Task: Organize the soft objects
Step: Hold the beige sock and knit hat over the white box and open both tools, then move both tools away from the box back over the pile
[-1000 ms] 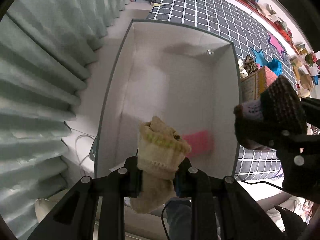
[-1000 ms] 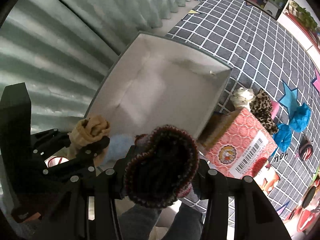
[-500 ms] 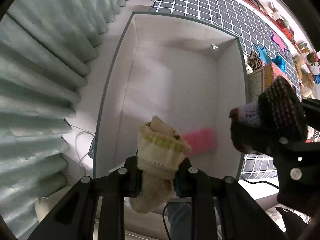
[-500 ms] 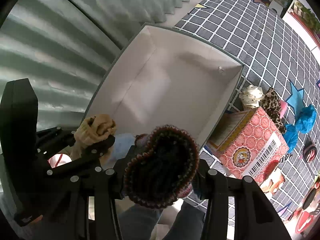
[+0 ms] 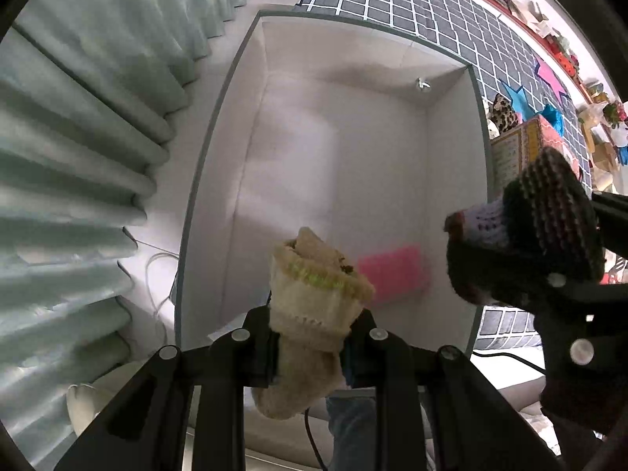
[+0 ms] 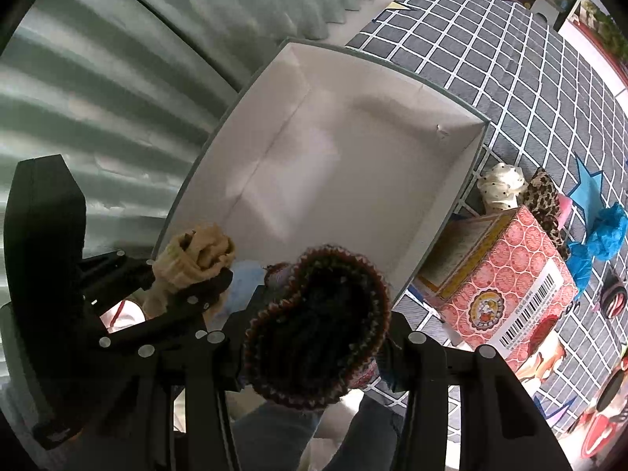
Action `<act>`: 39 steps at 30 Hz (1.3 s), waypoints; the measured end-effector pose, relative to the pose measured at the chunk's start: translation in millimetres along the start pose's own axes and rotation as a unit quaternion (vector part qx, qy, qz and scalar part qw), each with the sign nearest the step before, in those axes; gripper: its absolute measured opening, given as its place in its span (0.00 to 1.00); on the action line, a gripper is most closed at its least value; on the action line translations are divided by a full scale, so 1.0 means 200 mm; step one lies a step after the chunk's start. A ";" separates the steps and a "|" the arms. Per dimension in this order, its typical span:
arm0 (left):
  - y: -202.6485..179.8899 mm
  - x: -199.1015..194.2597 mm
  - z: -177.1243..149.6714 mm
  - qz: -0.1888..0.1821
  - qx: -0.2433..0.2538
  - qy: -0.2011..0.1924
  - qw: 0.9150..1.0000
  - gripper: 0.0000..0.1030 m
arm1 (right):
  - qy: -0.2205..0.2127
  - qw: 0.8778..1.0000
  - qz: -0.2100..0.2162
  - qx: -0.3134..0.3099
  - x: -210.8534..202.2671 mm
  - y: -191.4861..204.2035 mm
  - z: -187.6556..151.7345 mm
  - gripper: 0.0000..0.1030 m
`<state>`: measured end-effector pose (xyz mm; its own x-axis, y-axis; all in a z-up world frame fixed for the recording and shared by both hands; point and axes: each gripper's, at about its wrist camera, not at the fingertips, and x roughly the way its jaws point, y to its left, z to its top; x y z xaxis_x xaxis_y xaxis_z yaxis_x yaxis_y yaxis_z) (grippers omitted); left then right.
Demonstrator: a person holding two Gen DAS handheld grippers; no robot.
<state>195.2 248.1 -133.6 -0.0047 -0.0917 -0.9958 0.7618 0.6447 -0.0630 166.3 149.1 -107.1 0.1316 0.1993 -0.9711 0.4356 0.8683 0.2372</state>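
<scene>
Above the white box (image 5: 345,165), both tongs grip socks.

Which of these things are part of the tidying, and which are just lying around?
In the job: beige sock, dark knitted sock, white box, pink item inside it.

Lying about: red carton, leopard-print piece, blue cloth, curtain.

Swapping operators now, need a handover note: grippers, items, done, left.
Left gripper: shut on the beige sock, above the white box.
Right gripper: shut on the dark knit hat, at the box's near edge.
Done: a pink item lies in the box.
Left: drop both in; the cream dotted piece, leopard piece and blue pieces lie outside, on the checked cloth.
</scene>
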 end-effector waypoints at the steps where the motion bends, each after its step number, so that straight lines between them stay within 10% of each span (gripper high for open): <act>1: 0.00 0.00 0.00 0.000 -0.001 -0.001 1.000 0.26 | 0.000 1.000 0.002 0.000 0.00 0.00 0.00 0.48; 6: 0.01 -0.02 -0.01 -0.014 -0.009 -0.008 1.000 0.52 | -0.013 1.000 0.010 0.001 -0.02 -0.01 0.00 0.49; 10: 0.00 -0.04 -0.02 -0.017 -0.010 -0.014 1.000 0.79 | -0.028 0.999 0.019 0.009 -0.06 -0.03 0.00 0.80; 16: 0.00 -0.07 -0.02 -0.031 -0.020 -0.026 0.999 1.00 | -0.051 0.998 0.021 0.014 -0.15 -0.04 0.01 0.80; 29: -0.16 -0.19 0.11 -0.046 -0.002 -0.060 0.997 1.00 | -0.185 0.967 -0.056 0.163 -0.57 -0.58 -0.26 0.84; 31: -0.21 -0.21 0.13 -0.046 0.009 -0.065 0.997 1.00 | -0.185 0.956 -0.080 0.212 -0.57 -0.75 -0.35 1.00; 39: -0.44 -0.27 0.21 -0.050 0.052 -0.068 0.995 1.00 | -0.088 0.933 -0.129 0.326 -0.29 -1.22 -0.71 1.00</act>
<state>154.7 164.2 -72.2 -0.0011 -0.2582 -0.9661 0.8250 0.5458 -0.1468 -74.9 -9.7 -112.3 0.0660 -0.1052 -0.9923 0.9139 0.4057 0.0177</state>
